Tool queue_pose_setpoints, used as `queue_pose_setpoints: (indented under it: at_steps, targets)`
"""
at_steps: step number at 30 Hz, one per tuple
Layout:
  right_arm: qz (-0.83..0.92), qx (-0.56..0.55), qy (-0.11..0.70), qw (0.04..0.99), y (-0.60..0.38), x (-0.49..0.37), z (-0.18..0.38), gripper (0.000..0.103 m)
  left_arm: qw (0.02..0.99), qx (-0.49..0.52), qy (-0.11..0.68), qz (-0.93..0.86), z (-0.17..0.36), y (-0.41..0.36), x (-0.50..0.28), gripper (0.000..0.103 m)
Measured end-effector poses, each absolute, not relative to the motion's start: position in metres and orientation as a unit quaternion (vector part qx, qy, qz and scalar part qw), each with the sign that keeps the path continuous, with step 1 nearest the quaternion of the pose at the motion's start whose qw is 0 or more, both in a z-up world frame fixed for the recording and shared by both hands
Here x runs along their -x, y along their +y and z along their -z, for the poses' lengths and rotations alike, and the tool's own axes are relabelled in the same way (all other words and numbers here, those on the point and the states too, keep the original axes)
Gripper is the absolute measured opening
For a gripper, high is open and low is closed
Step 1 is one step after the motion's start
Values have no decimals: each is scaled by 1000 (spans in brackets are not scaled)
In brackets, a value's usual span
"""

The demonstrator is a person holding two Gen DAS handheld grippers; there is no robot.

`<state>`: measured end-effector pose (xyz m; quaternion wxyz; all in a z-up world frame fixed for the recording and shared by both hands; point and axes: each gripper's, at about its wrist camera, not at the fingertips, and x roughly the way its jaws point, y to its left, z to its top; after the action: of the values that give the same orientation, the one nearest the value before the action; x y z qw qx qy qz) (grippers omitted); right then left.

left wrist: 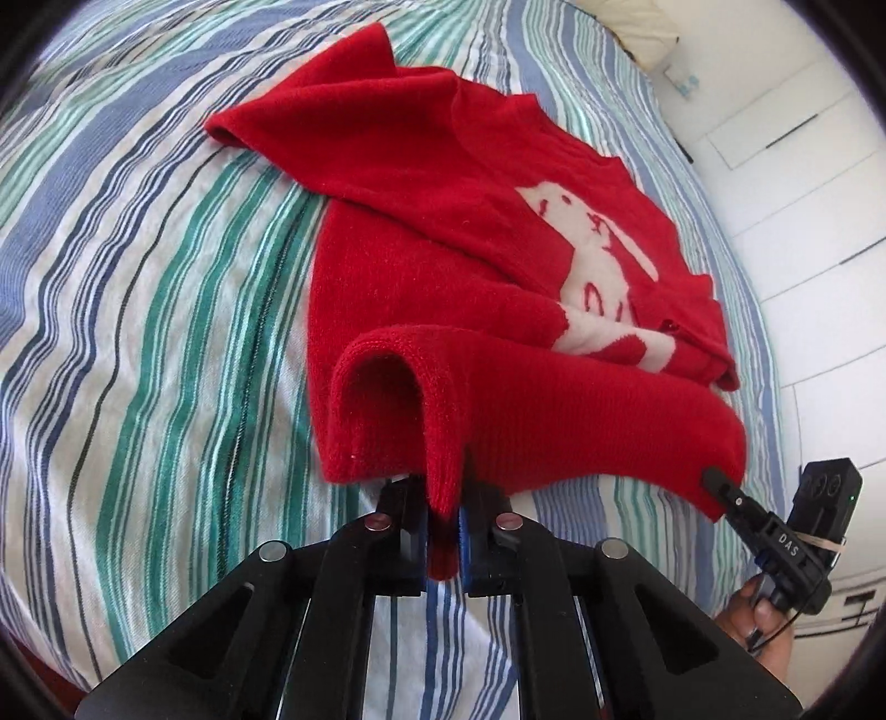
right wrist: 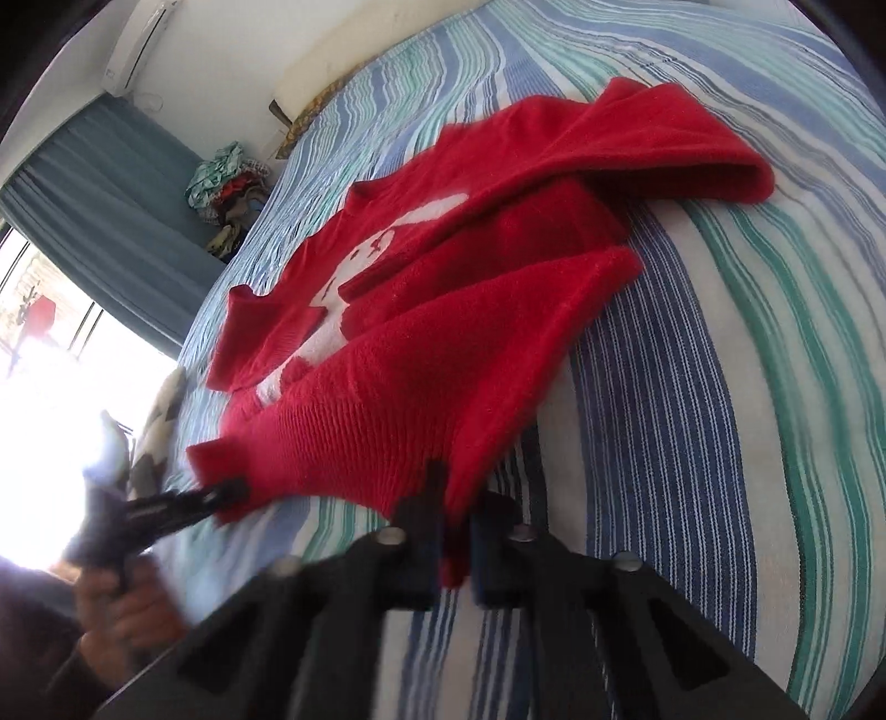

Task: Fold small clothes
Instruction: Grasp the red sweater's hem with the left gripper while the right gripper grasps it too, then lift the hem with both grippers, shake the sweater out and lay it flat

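Note:
A small red knit sweater (left wrist: 454, 232) with a white animal figure lies on the striped bedsheet (left wrist: 138, 310). My left gripper (left wrist: 443, 531) is shut on the sweater's near hem corner, lifted and curled over. My right gripper (left wrist: 714, 482) shows at the right, shut on the other hem corner. In the right wrist view the sweater (right wrist: 443, 310) has its hem raised; my right gripper (right wrist: 457, 543) is shut on it and the left gripper (right wrist: 232, 490) pinches the far corner. One sleeve lies folded over the body.
A pile of clothes (right wrist: 227, 188) sits at the far bed edge by a blue curtain (right wrist: 105, 199). White wardrobe doors (left wrist: 803, 183) stand beyond the bed. A pillow (left wrist: 631, 27) lies at the head.

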<state>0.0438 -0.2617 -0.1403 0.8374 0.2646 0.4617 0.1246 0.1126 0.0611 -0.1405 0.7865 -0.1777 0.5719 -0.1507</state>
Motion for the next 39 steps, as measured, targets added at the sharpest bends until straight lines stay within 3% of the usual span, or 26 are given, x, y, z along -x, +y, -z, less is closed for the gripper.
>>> queue_pose_setpoints:
  at_steps: [5, 8, 12, 15, 22, 29, 30, 32, 34, 36, 39]
  targets:
    - [-183, -283, 461, 821, -285, 4, 81, 5, 765, 132, 591, 220, 97, 81, -61, 3]
    - [-205, -296, 497, 790, -289, 36, 65, 5, 755, 57, 613, 223, 100, 74, -31, 3]
    - [-164, -272, 578, 752, -281, 58, 98, 5, 736, 4, 653, 178, 141, 75, -18, 3]
    - [-106, -255, 622, 733, -281, 59, 139, 4, 741, -7, 651, 162, 140, 73, -14, 3]
    - [-83, -217, 626, 744, -268, 60, 133, 4, 750, -39, 649, 120, 156, 72, -11, 3]
    - [-58, -198, 640, 740, -266, 51, 170, 2, 754, -78, 647, 84, 175, 57, -9, 6]
    - [-57, -185, 638, 745, -263, 50, 167, 3, 756, -85, 644, 82, 174, 55, -7, 9]
    - [-62, -170, 633, 753, -258, 52, 158, 10, 758, -100, 640, 80, 169, 52, -4, 25]
    - [-74, -159, 635, 753, -258, 56, 149, 27, 754, -103, 644, 77, 161, 54, -1, 80]
    - [-85, -151, 646, 744, -263, 62, 138, 64, 758, -88, 642, 74, 147, 67, 9, 83]
    - [-62, -99, 655, 747, -280, 68, 113, 66, 777, -67, 623, 58, 120, 91, 19, 83]
